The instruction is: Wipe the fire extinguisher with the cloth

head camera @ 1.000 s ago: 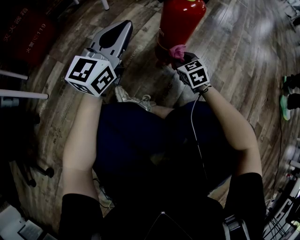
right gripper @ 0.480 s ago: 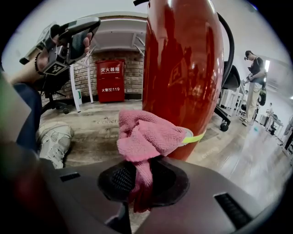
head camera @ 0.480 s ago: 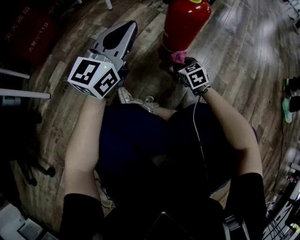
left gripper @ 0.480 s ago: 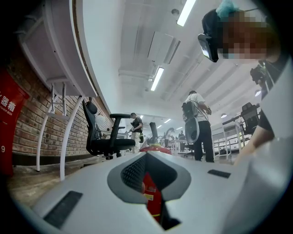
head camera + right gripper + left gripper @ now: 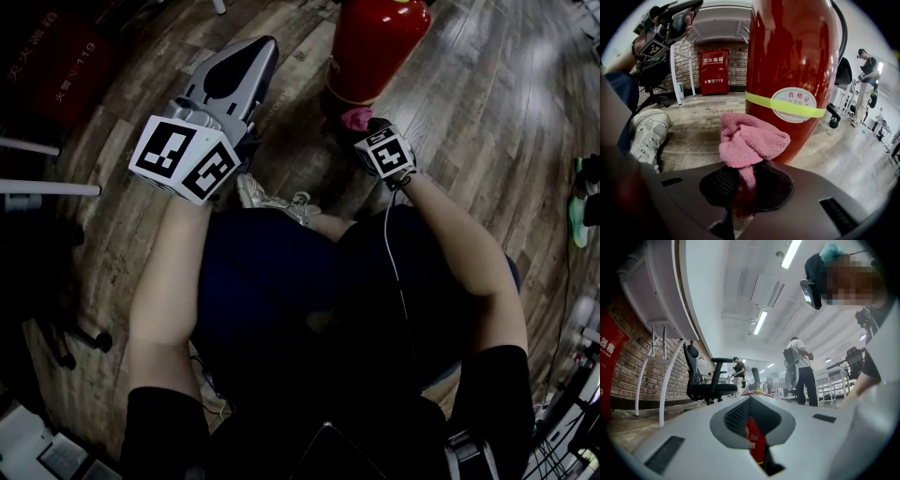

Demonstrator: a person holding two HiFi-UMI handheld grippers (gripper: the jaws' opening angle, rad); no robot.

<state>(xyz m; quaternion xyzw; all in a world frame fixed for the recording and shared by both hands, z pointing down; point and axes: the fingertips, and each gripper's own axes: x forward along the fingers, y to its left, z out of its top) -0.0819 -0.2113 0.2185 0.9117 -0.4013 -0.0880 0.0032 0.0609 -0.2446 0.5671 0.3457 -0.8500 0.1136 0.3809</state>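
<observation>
Overhead, fire extinguisher (image 5: pixel 375 47) top cropped; right tongs (image 5: pixel 743 183) pinch pink cloth (image 5: pixel 750 138); left tongs (image 5: pixel 755 430) closed, empty.

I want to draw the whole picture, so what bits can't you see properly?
Head view: the top of the fire extinguisher is cut off by the upper edge.
Left gripper view: the left gripper hides the fire extinguisher, except for a red sliver.
Right gripper view: the tail of the cloth is hidden inside the right gripper. The small print on the label is too tiny to read.
</observation>
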